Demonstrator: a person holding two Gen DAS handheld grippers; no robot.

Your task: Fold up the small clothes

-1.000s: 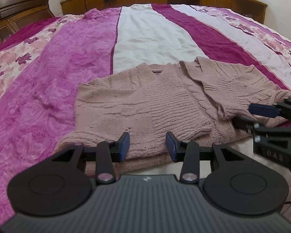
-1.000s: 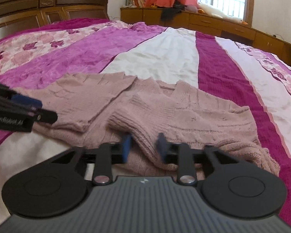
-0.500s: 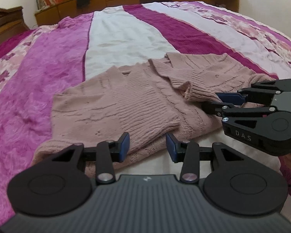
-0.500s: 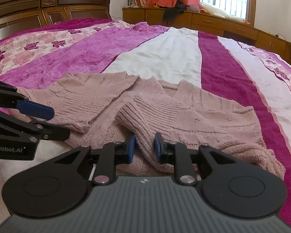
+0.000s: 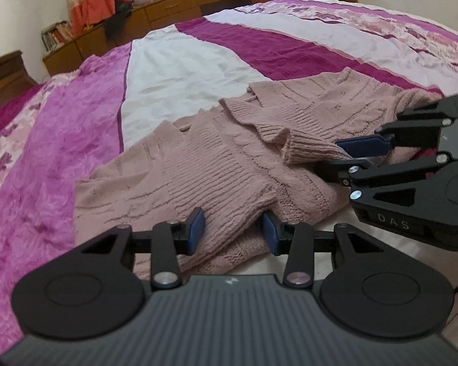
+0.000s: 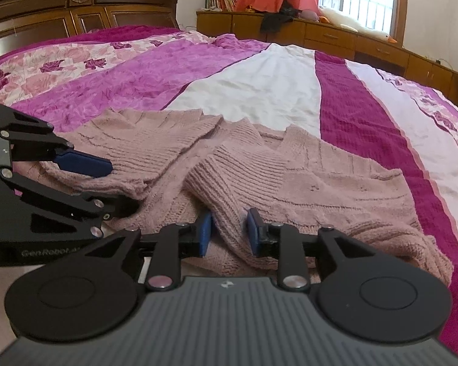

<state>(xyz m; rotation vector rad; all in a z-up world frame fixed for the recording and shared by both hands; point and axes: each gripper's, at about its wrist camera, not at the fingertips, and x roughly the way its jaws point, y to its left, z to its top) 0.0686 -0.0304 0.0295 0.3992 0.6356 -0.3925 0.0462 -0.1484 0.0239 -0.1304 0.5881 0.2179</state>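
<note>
On the bedspread (image 6: 259, 91), the pink sweater (image 6: 320, 183) had both sleeves folded inward; the body fold remained; the left gripper (image 5: 232, 229) straddled its hem, part-open; the right gripper (image 6: 229, 230) was opening around a sleeve cuff.

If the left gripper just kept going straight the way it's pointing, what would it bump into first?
Most likely the pink knitted sweater. The left gripper points down at the folded sleeve lying between its fingertips, so it would press into that knit, then the bedspread beneath. Depth is hard to judge.
</note>
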